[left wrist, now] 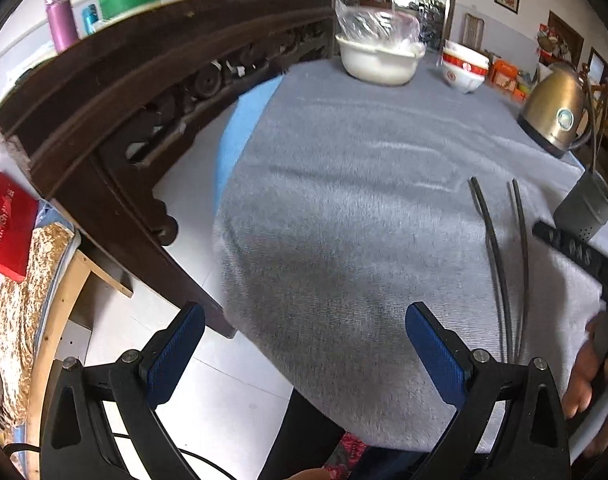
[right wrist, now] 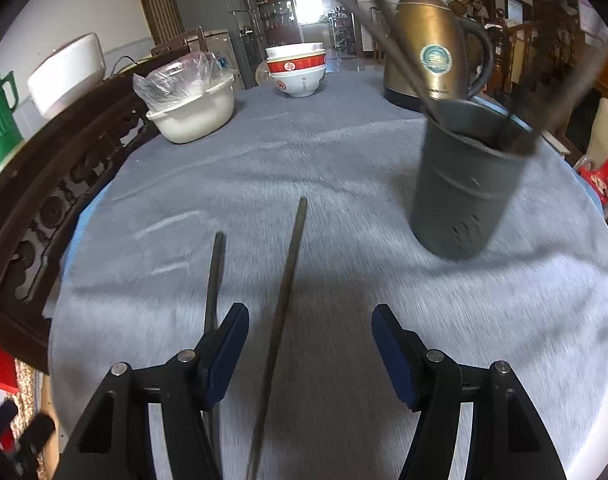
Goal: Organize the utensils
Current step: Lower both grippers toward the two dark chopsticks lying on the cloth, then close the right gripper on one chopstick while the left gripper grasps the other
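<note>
Two dark chopsticks (right wrist: 284, 292) lie loose on the grey tablecloth (right wrist: 343, 184); in the left wrist view they (left wrist: 503, 264) lie at the right. A grey utensil holder (right wrist: 463, 184) stands at the right with several chopsticks standing in it; it also shows in the left wrist view (left wrist: 583, 208). My right gripper (right wrist: 309, 344) is open and empty, just above the near ends of the loose chopsticks, one lying between its fingers. My left gripper (left wrist: 304, 352) is open and empty over the table's near left edge, well left of the chopsticks.
A white basin (right wrist: 192, 112) with a plastic bag, stacked red-and-white bowls (right wrist: 298, 68) and a brass kettle (right wrist: 431, 40) stand at the far side. A dark carved wooden bench (left wrist: 144, 92) runs along the left. The table edge is close in front.
</note>
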`<action>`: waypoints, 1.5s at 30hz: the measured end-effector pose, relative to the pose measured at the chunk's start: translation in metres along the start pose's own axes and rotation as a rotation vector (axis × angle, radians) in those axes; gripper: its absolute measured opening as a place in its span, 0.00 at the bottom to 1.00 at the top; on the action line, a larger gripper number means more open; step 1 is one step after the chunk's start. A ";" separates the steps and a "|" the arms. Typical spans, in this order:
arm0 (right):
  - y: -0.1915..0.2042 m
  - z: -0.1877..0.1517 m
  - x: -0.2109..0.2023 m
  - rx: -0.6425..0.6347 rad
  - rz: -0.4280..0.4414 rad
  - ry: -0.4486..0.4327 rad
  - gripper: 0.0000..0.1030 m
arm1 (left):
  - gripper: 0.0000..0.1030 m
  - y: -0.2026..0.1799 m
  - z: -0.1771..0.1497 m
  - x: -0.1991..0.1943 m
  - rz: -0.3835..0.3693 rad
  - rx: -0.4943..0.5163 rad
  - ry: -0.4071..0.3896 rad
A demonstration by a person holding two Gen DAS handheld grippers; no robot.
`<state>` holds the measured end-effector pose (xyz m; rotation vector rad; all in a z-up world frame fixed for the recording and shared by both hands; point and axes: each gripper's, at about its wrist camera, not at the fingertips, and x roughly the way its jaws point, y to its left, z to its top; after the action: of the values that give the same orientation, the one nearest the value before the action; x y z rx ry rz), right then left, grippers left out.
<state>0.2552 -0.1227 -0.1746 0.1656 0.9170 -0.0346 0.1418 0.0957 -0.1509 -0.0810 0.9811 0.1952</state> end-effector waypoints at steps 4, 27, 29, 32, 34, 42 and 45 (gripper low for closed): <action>0.002 0.023 0.022 0.007 -0.032 0.038 0.66 | 0.97 -0.004 0.005 0.011 -0.029 0.035 0.019; 0.001 0.049 0.066 -0.015 -0.050 0.146 0.10 | 0.70 -0.011 0.061 0.039 -0.169 0.070 0.101; -0.001 0.045 0.056 -0.012 -0.017 0.116 0.10 | 0.67 -0.019 0.067 0.041 -0.209 0.082 0.123; -0.005 0.041 0.039 -0.017 0.022 0.069 0.09 | 0.64 -0.034 0.078 0.041 -0.257 0.117 0.131; -0.009 0.038 0.025 -0.017 0.051 0.032 0.09 | 0.64 -0.048 0.087 0.042 -0.277 0.147 0.134; -0.040 0.025 -0.013 0.050 0.130 -0.040 0.09 | 0.60 -0.094 0.117 0.065 -0.328 0.228 0.207; -0.053 0.019 -0.027 0.069 0.145 -0.073 0.09 | 0.57 -0.109 0.131 0.079 -0.359 0.229 0.259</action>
<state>0.2483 -0.1788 -0.1493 0.2931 0.8295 0.0621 0.3130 0.0197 -0.1459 -0.0724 1.2222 -0.2637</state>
